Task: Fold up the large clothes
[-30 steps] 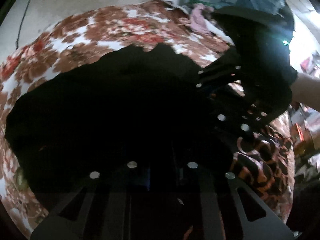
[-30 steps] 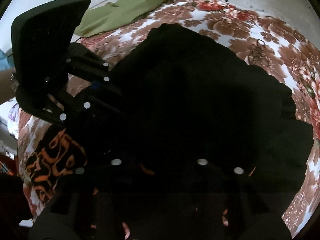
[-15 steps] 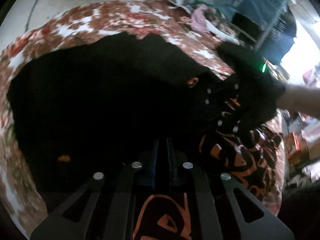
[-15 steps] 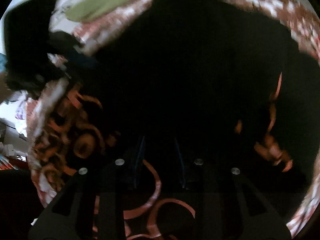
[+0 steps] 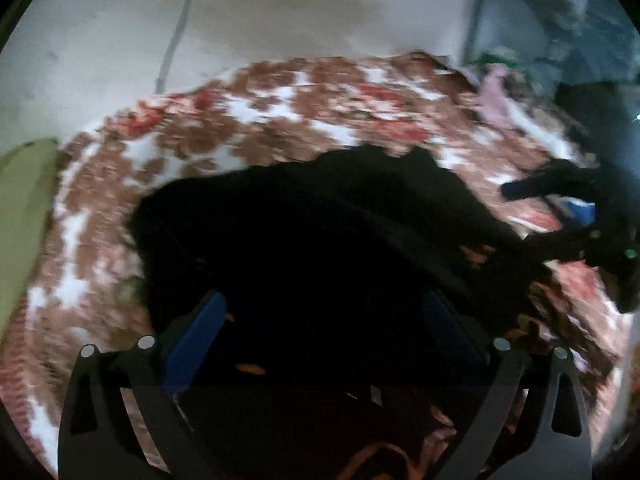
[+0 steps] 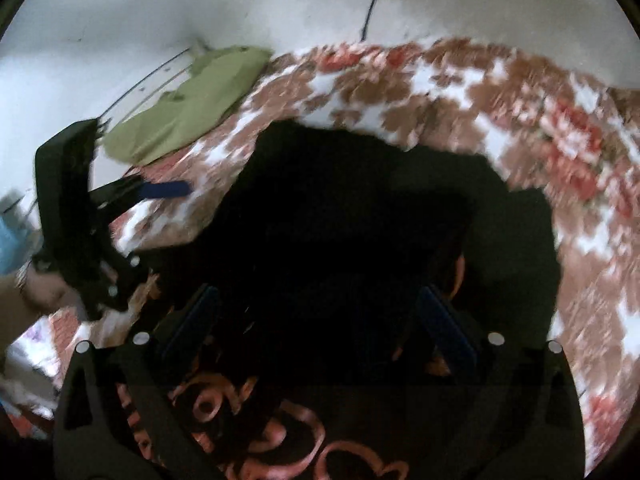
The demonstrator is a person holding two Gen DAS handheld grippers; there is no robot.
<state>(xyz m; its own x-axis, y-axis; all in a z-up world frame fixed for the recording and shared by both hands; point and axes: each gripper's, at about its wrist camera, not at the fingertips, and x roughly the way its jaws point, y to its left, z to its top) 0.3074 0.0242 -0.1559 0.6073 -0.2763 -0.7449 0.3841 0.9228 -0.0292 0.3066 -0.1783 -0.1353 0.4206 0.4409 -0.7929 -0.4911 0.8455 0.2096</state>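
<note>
Centrally, a large black garment (image 5: pixel 320 240) lies spread on the bed, filling the middle and lower part of both wrist views; its cloth is so dark that folds are hard to read. Orange lettering or pattern (image 6: pixel 224 404) shows on it at the bottom of the right wrist view, and a few small orange flecks appear low in the left wrist view. The garment rests on a floral bedspread (image 5: pixel 280 120) of brown, red and white, which surrounds it on the upper, left and right sides of each frame.

The left hand-held gripper (image 5: pixel 320 320) sits at the bottom of its own view with its two blue-padded fingers (image 5: pixel 196 336) set wide apart, the black cloth lying between and beneath them with nothing clamped. It also appears at the left edge of the right wrist view, one blue pad pointing toward the centre. The right hand-held gripper (image 6: pixel 320 316) likewise has its fingers spread wide over the black cloth; in the left wrist view it shows at the right edge, jaws apart, just above the garment's right border.

A green cloth (image 6: pixel 192 104) lies in the upper left of the right wrist view, beside the bedspread. A pale wall (image 5: pixel 280 20) with a hanging cable fills the top of both frames. Both views are motion-blurred.
</note>
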